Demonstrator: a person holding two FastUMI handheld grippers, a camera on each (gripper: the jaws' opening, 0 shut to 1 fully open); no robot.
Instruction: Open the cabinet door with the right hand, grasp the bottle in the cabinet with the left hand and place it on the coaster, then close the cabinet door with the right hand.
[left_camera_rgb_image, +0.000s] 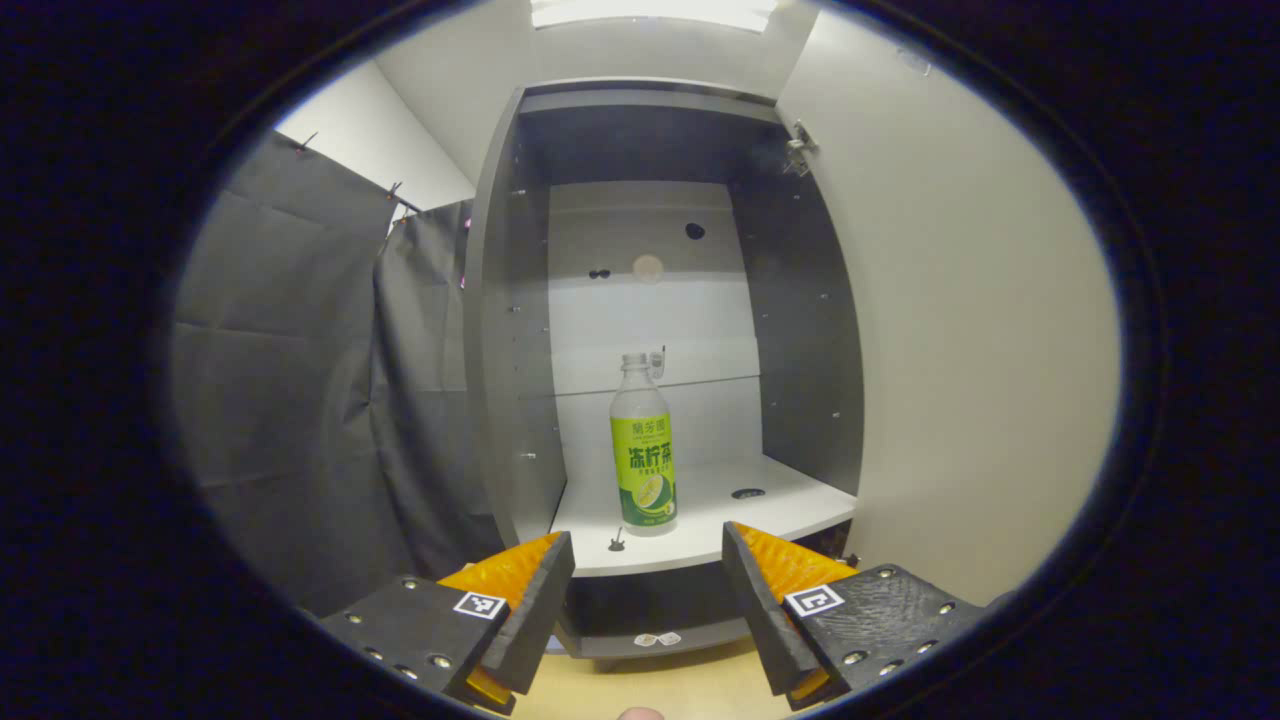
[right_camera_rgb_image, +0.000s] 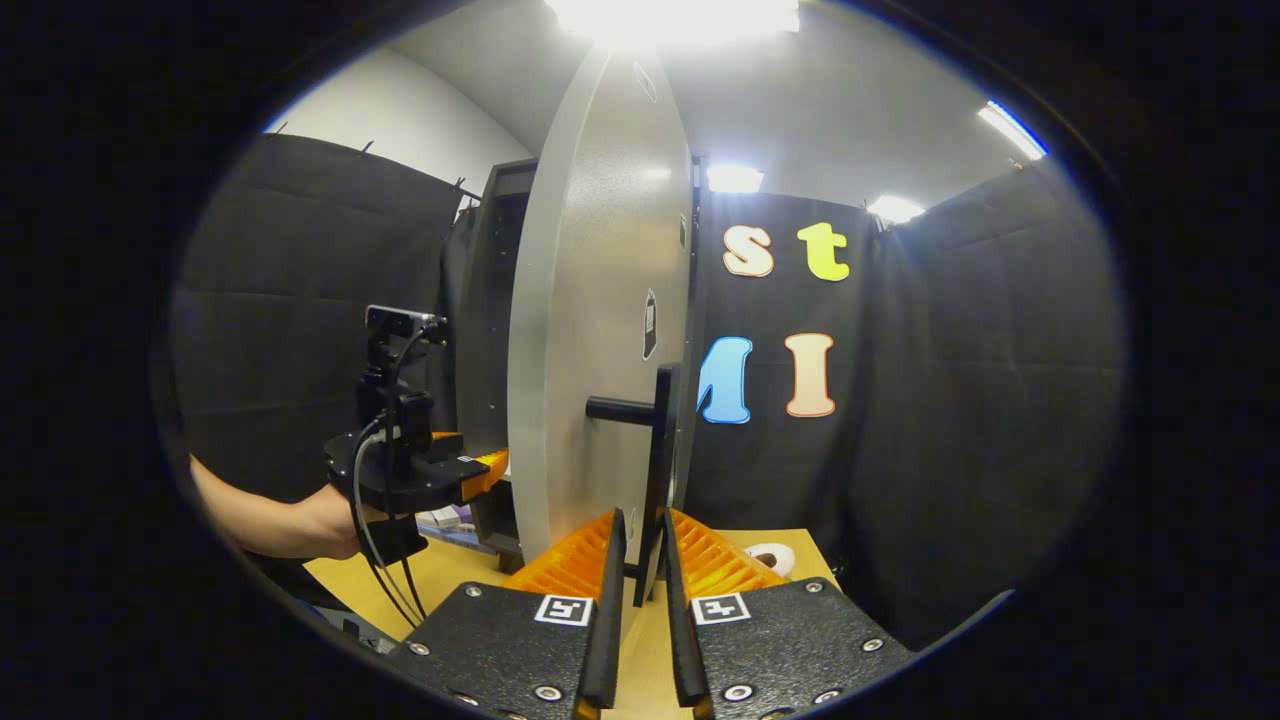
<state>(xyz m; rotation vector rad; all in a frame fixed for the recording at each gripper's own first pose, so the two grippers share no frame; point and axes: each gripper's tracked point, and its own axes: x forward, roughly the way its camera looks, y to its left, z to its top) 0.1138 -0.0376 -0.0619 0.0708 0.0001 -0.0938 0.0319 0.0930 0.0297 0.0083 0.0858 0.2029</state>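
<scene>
Cabinet (left_camera_rgb_image: 520, 300) on table (left_camera_rgb_image: 640, 690), interior grey, door (right_camera_rgb_image: 590, 340) swung wide open. White shelf (left_camera_rgb_image: 780, 500) inside holds one bottle (left_camera_rgb_image: 643, 450): upright, green label, clear cap, standing near shelf's front edge, left of centre. Nothing else on shelf but small dark marks. Left gripper (left_camera_rgb_image: 648, 600) in front of cabinet, fingers spread wide, empty, bottle well beyond tips. Right gripper (right_camera_rgb_image: 640, 590) fingers nearly closed, clamped on black handle (right_camera_rgb_image: 655, 470) of door. Roll of tape (right_camera_rgb_image: 770, 557) on table past door.
</scene>
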